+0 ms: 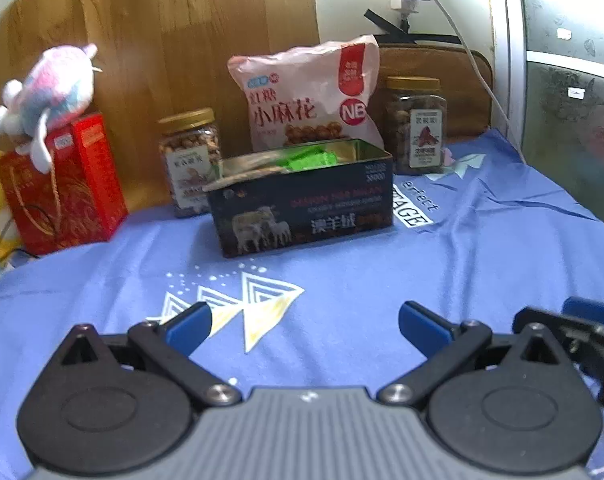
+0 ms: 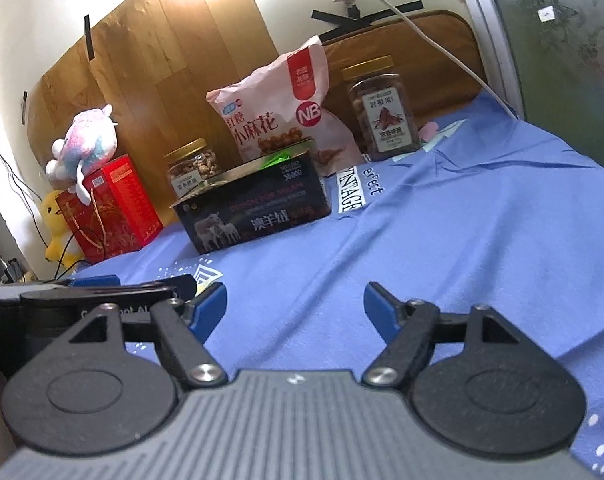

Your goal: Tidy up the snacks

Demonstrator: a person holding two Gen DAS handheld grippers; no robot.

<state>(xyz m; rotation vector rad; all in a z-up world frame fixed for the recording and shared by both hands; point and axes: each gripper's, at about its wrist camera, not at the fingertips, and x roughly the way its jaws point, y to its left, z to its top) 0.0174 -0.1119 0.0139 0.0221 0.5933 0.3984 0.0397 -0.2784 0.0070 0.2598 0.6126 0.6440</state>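
Note:
A dark open tin box (image 1: 302, 208) (image 2: 253, 210) stands on the blue cloth, with green and pale snack packets (image 1: 308, 160) inside. Behind it leans a pink snack bag (image 1: 306, 96) (image 2: 277, 112). A gold-lidded nut jar (image 1: 189, 160) (image 2: 193, 164) stands to the left of the box, another jar (image 1: 416, 124) (image 2: 382, 108) to its right. My left gripper (image 1: 304, 324) is open over the bare cloth, well short of the box. Beside it on the right, my right gripper (image 2: 293, 304) is open too, with nothing between its fingers.
A red gift box (image 1: 65, 188) (image 2: 109, 208) with a plush toy (image 1: 53, 92) on top stands at the far left, a yellow plush (image 2: 57, 224) beside it. A wooden board (image 1: 181, 40) and a wall back the scene. A white cable (image 1: 474, 60) hangs at the right.

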